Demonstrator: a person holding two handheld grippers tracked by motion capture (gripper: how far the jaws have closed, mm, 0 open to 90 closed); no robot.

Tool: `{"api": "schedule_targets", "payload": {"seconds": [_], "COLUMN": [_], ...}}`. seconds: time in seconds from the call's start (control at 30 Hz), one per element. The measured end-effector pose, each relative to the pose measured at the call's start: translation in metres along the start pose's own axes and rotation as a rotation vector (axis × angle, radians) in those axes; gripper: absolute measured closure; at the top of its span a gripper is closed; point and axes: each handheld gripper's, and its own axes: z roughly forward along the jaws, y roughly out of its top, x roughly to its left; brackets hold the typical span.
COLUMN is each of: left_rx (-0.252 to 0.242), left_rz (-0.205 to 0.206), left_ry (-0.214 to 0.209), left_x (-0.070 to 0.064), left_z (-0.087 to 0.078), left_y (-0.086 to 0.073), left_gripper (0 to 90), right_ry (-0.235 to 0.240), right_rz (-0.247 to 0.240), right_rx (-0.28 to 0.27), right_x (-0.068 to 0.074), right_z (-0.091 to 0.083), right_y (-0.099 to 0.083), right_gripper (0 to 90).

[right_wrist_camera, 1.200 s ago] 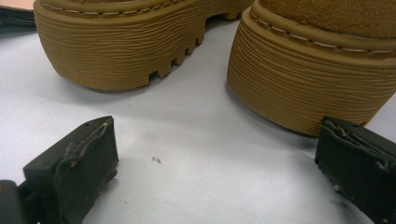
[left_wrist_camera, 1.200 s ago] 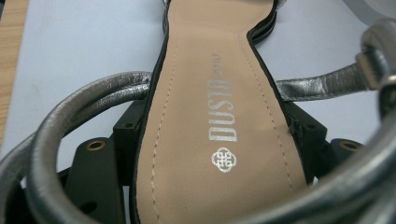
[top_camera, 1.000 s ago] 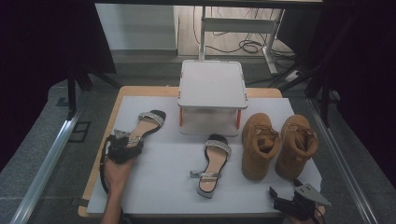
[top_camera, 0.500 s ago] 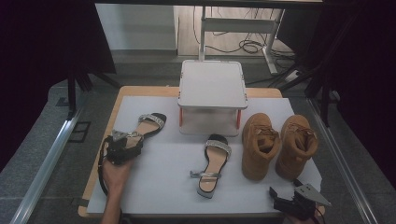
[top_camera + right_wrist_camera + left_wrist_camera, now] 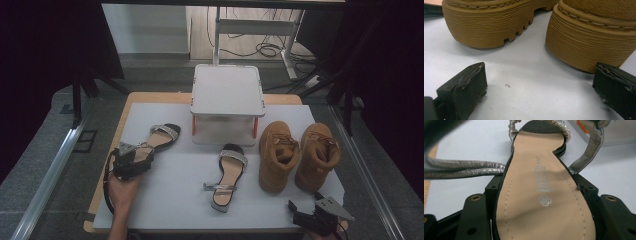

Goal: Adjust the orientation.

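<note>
While my left claw [image 5: 131,159] pinches the heel of the sandal [image 5: 161,137] from both sides, the shoe lies at about nine o'clock on the table [image 5: 175,175], its long axis running toward one o'clock, toe strap pointing at the white stand [image 5: 227,102]. At five o'clock my right claw [image 5: 539,87] is spread wide, facing the tan boots [image 5: 499,22].

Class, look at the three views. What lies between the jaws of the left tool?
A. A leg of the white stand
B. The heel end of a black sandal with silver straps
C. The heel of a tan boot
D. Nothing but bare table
B: in the left gripper view the sandal has its heel end between the jaws of the left tool, a jaw against each edge.
</note>
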Motion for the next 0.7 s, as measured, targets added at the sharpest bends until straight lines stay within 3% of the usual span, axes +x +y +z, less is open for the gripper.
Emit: {"api": "schedule_targets", "payload": {"seconds": [0.7], "left_rx": [-0.047], "left_rz": [0.060], "left_ry": [-0.066], "left_x": [-0.024], "left_z": [-0.037], "left_y": [-0.004], "left_gripper": [39.2], "right_ry": [0.001], "right_rz": [0.004], "right_rx": [0.000], "right_x": [0.000], "right_z": [0.000], "right_y": [0.000], "right_gripper": [0.0]}}
